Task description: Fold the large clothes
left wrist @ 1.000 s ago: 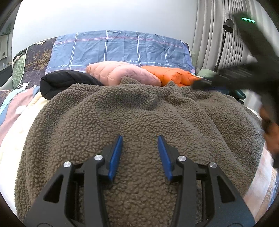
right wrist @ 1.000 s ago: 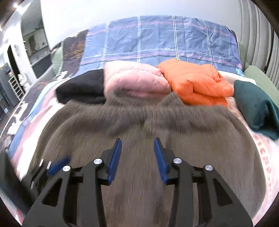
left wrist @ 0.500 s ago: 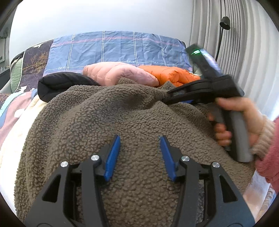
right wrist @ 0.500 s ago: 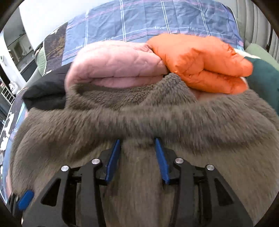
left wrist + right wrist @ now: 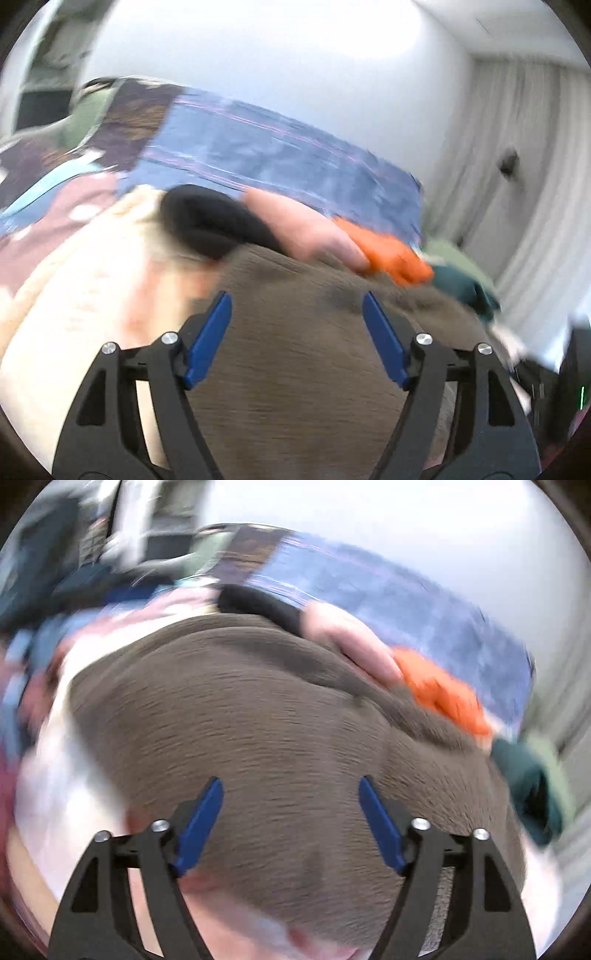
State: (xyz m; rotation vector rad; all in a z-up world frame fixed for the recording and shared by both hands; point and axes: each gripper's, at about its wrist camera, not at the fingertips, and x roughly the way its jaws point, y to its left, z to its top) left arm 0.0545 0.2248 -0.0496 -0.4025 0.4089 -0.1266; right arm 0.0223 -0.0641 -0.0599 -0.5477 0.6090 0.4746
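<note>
A large grey-brown fleece garment [image 5: 314,354] lies spread on the bed; it also fills the right wrist view [image 5: 258,731]. My left gripper [image 5: 297,306] is open and empty, above the fleece near its left part. My right gripper [image 5: 291,790] is open and empty, above the middle of the fleece. Both views are blurred by motion.
Folded clothes lie in a row behind the fleece: black [image 5: 210,221], pink [image 5: 303,229], orange [image 5: 391,254] and dark green [image 5: 461,288]. A blue plaid cover [image 5: 280,155] lies behind them. A cream patterned bedspread [image 5: 74,288] shows at the left. Curtains [image 5: 535,184] hang at the right.
Both grippers have opened wider and tilted fast, blurring the views. The right gripper pulled back from the fleece's far edge. The left view no longer shows the right gripper and hand.
</note>
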